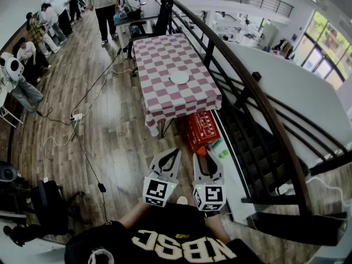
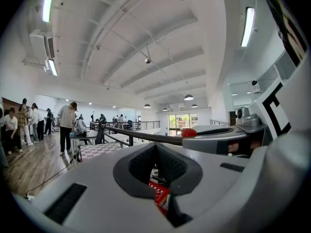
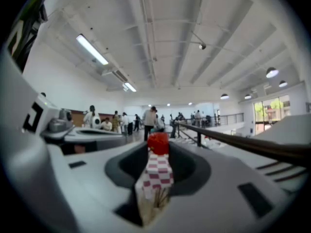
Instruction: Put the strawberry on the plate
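The strawberry [image 1: 201,151] is small and red, pinched at the tips of my right gripper [image 1: 202,155], which is shut on it. In the right gripper view the strawberry [image 3: 158,143] sits between the tips of the right gripper [image 3: 158,148], with the checkered table [image 3: 158,174] showing through the gap below. The white plate [image 1: 179,77] lies bare on the red-and-white checkered table [image 1: 159,54], well ahead of both grippers. My left gripper [image 1: 176,153] hangs beside the right one with its tips together and nothing in it. From the left gripper view the strawberry [image 2: 188,132] shows at the right gripper's tip.
A red box [image 1: 200,128] and a green pack [image 1: 221,147] lie on the floor by the table's near end. A dark stair railing [image 1: 242,87] runs along the right. Cables [image 1: 77,117] cross the wooden floor at left. People [image 1: 33,37] stand at the far left.
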Available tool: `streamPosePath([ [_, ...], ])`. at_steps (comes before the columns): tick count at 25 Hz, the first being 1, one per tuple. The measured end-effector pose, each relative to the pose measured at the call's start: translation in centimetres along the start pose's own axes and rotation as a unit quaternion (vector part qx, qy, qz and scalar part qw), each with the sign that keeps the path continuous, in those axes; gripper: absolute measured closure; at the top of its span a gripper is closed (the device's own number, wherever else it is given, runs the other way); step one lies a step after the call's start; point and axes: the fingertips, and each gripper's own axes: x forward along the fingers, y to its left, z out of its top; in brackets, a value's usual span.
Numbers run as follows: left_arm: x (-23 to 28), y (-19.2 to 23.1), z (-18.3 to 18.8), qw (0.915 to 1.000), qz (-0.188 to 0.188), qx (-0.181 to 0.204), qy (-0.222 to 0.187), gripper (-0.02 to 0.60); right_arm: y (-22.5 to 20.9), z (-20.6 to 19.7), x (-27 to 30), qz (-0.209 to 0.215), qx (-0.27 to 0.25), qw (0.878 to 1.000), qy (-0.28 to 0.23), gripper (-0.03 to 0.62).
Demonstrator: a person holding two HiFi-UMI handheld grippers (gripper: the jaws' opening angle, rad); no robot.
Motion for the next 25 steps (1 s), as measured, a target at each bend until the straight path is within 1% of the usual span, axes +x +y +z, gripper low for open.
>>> streamPosePath([
  [4, 0.1, -0.4, -0.4, 0.9997, 0.019, -0.014, -0.003, 0.572, -1.3, 0.2, -1.0, 0.000, -0.009, 1.000, -0.001, 0.457],
  [10, 1.1, -1.3, -0.2, 0.9990, 0.042, -0.006, -0.010, 0.572, -3.6, 0.4, -1.5, -0.008, 0.004, 1.000, -0.004, 0.457],
  [13, 1.2, -2.0, -0.5, 0.9989, 0.039, -0.023, -0.013, 0.572, -4.6, -0.6, -1.1, -0.010, 0.000, 1.000, -0.003, 0.457],
  [16, 1.6, -2.0, -1.4, 0.9986, 0.043, -0.030, -0.003, 0.572, -5.5, -2.0, -0.4, -0.009, 0.021, 1.000, 0.016, 0.457],
  [18, 1.8, -1.5, -1.9, 0.9982, 0.050, -0.032, 0.005, 0.572, -5.5, -1.9, 0.0, 0.000, 0.035, 0.999, 0.018, 0.457],
  [21, 2.3, -0.6, -2.6, 0.9974, 0.056, -0.043, 0.012, 0.572, -4.6, -1.8, 1.2, 0.017, 0.029, 0.999, 0.023, 0.457],
  [25, 4.5, 0.8, -3.7, 0.9976, 0.042, -0.051, 0.020, 0.572, -4.4, -3.2, 3.9, 0.023, 0.029, 0.998, 0.041, 0.457],
])
